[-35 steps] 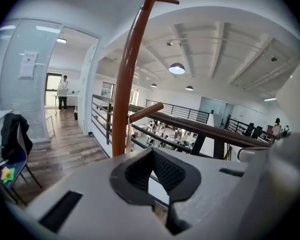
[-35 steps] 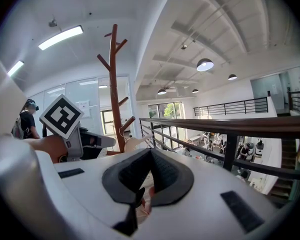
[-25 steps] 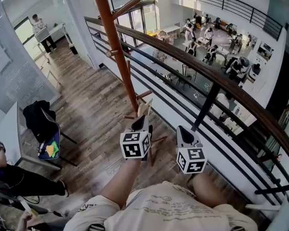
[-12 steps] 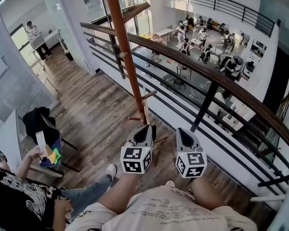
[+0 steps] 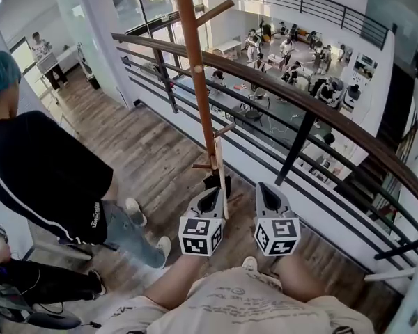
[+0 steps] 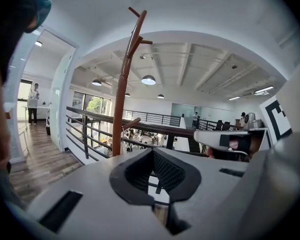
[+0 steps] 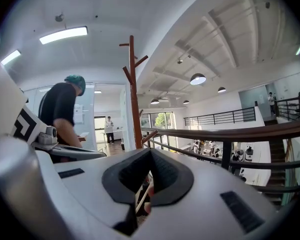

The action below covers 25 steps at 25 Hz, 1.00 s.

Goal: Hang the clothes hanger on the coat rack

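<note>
The coat rack (image 5: 195, 68) is a tall brown pole with angled pegs, standing against the balcony railing (image 5: 313, 106); its foot is just beyond my grippers. The pole also shows in the left gripper view (image 6: 121, 99) and the right gripper view (image 7: 133, 94). The clothes hanger (image 5: 221, 176) is a pale wooden piece seen edge-on, standing upright at the tip of my left gripper (image 5: 210, 190), which looks shut on it. A strip of the pale wood (image 7: 141, 196) shows low through the right gripper's jaw gap. My right gripper (image 5: 266, 188) is beside it, shut and holding nothing.
A person in a black top (image 5: 45, 176) stands close on the left on the wood floor (image 5: 146, 152). The dark railing runs diagonally behind the rack, with an open atrium and many people below (image 5: 285, 54). A seated person's leg (image 5: 35, 277) is at lower left.
The person in black has walked in at the left. Both grippers have edged toward the rack's foot, and the pale hanger now stands upright beside the left gripper's tip.
</note>
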{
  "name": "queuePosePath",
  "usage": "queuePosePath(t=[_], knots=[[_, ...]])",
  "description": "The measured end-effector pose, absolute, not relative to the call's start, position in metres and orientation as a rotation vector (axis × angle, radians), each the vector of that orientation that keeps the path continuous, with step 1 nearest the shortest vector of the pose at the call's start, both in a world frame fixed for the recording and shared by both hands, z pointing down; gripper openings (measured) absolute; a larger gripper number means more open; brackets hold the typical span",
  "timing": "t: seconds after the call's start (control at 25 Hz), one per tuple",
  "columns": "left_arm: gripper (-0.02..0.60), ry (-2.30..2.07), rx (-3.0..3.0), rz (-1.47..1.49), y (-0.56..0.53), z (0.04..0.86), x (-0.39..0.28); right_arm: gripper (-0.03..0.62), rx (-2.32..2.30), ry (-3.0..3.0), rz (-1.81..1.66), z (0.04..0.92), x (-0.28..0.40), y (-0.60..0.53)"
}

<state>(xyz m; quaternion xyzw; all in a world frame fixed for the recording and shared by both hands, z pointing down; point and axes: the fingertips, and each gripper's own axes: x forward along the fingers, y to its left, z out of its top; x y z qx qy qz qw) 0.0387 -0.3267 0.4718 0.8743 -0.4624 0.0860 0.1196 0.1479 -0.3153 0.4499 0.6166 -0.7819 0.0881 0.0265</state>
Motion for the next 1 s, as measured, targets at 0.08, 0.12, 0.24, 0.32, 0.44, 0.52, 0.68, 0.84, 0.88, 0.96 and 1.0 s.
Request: queuePosePath(t=[0.08, 0.12, 0.24, 0.32, 0.44, 0.52, 0.68, 0.84, 0.88, 0.96, 1.0], knots=[[0.005, -1.338, 2.557, 0.254, -0.324, 0.475, 0.033, -0.002, 1.909, -2.409, 0.267, 0.452, 0.141, -0.311], [0.005, -1.333, 2.558, 0.254, -0.323, 0.477, 0.031, -0.002, 1.912, -2.405, 0.264, 0.453, 0.139, -0.31], [0.005, -1.318, 2.559, 0.252, -0.324, 0.478, 0.027, -0.002, 1.918, -2.396, 0.26, 0.454, 0.132, -0.308], [0.005, -1.305, 2.56, 0.251, -0.326, 0.479, 0.026, -0.002, 1.921, -2.39, 0.259, 0.454, 0.129, -0.307], [0.005, -1.288, 2.561, 0.249, -0.327, 0.478, 0.027, -0.002, 1.926, -2.379, 0.258, 0.455, 0.129, -0.306], [0.005, -1.282, 2.56, 0.247, -0.327, 0.478, 0.028, -0.002, 1.928, -2.373, 0.259, 0.455, 0.13, -0.304], [0.005, -1.269, 2.564, 0.246, -0.325, 0.479, 0.033, -0.002, 1.934, -2.365, 0.257, 0.456, 0.133, -0.301], [0.005, -1.263, 2.569, 0.241, -0.323, 0.477, 0.034, -0.002, 1.936, -2.358, 0.251, 0.455, 0.134, -0.299], [0.005, -1.262, 2.569, 0.24, -0.323, 0.477, 0.035, -0.002, 1.937, -2.356, 0.251, 0.455, 0.134, -0.299], [0.005, -1.26, 2.57, 0.24, -0.322, 0.476, 0.036, -0.002, 1.938, -2.353, 0.251, 0.455, 0.135, -0.298], [0.005, -1.258, 2.57, 0.24, -0.321, 0.476, 0.037, -0.002, 1.938, -2.351, 0.252, 0.455, 0.136, -0.298]])
